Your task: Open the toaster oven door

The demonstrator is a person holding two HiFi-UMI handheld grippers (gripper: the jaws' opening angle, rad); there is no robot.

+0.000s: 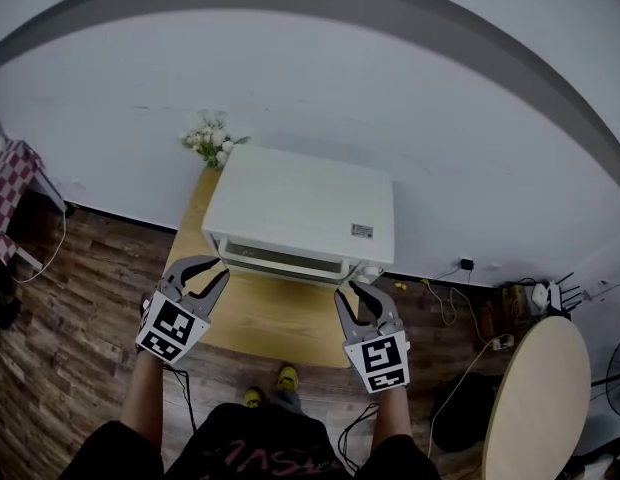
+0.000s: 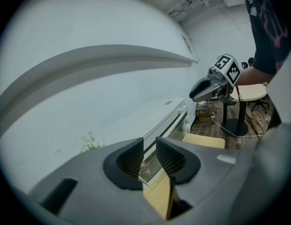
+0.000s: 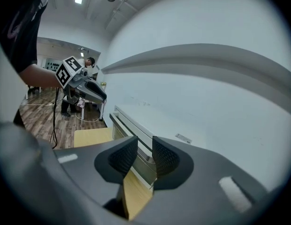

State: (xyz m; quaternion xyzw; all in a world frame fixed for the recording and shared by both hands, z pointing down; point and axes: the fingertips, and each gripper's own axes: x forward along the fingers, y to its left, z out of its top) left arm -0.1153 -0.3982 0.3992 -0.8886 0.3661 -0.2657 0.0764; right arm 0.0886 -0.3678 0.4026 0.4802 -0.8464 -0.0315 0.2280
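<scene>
Two grippers hang over one small wooden table (image 1: 258, 318), each with its jaws partly apart and nothing between the pads. One white toaster oven (image 1: 300, 206) stands just ahead of them, its single door (image 1: 285, 261) closed and facing them. The left gripper (image 1: 216, 271) is near the door's left end and the right gripper (image 1: 352, 289) near its right end; neither grips it. One bunch of white flowers (image 1: 210, 140) stands beyond the oven, ahead of the left gripper.

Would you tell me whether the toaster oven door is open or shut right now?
Shut. The door stands upright, flush with the front of the toaster oven.
</scene>
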